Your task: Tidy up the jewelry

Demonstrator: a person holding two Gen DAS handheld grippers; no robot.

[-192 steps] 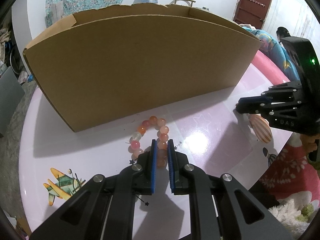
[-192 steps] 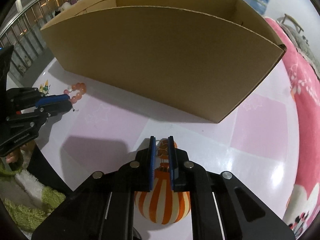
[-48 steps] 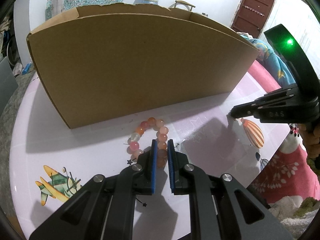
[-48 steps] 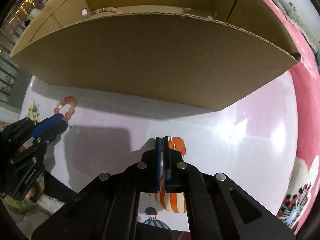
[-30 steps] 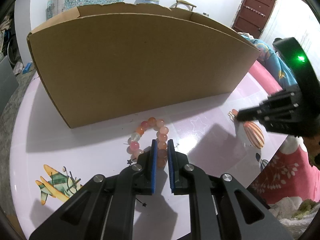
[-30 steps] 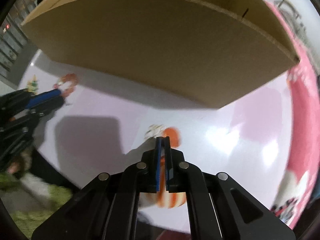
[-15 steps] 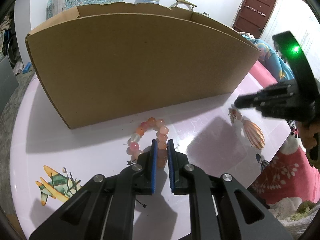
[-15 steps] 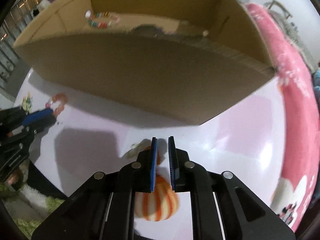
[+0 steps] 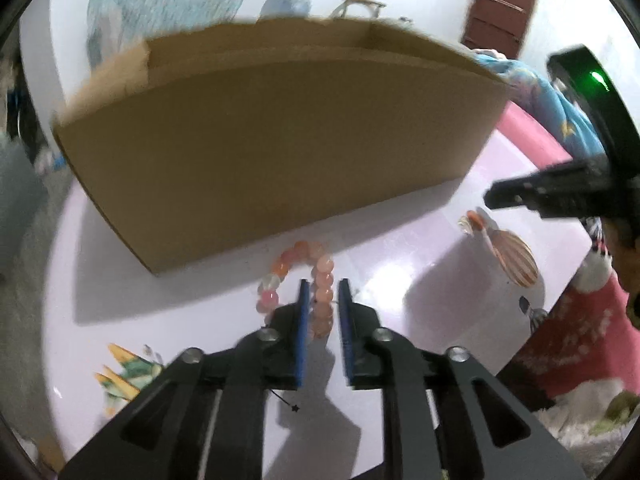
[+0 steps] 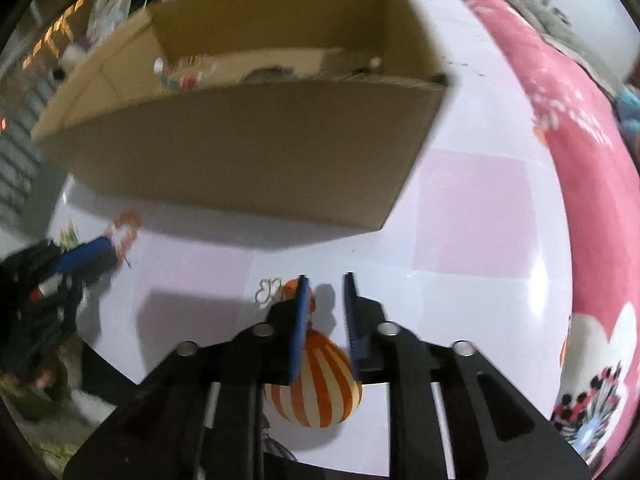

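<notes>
Left wrist view: the left claw is released, its blue-padded jaws parted with a clear gap. A bead bracelet of pink, orange and pale beads lies on the glossy pink-and-white counter; one side of its loop runs down between the two jaws, while the rest curves out ahead and to the left of the tips. Whether the pads touch the beads cannot be told. Just beyond the bracelet stands a cardboard box, its near wall facing the camera. At the right edge the right claw reaches in above the counter, and near it, lower, lies a small pale ornament beside a printed striped balloon.

Right wrist view: the right claw is also released, jaws apart with nothing between them. The small butterfly-shaped ornament lies on the counter just left of the left jaw's tip, outside the gap. The box stands ahead, open-topped, with blurred small items inside. Far left, the left claw sits at the bracelet.
</notes>
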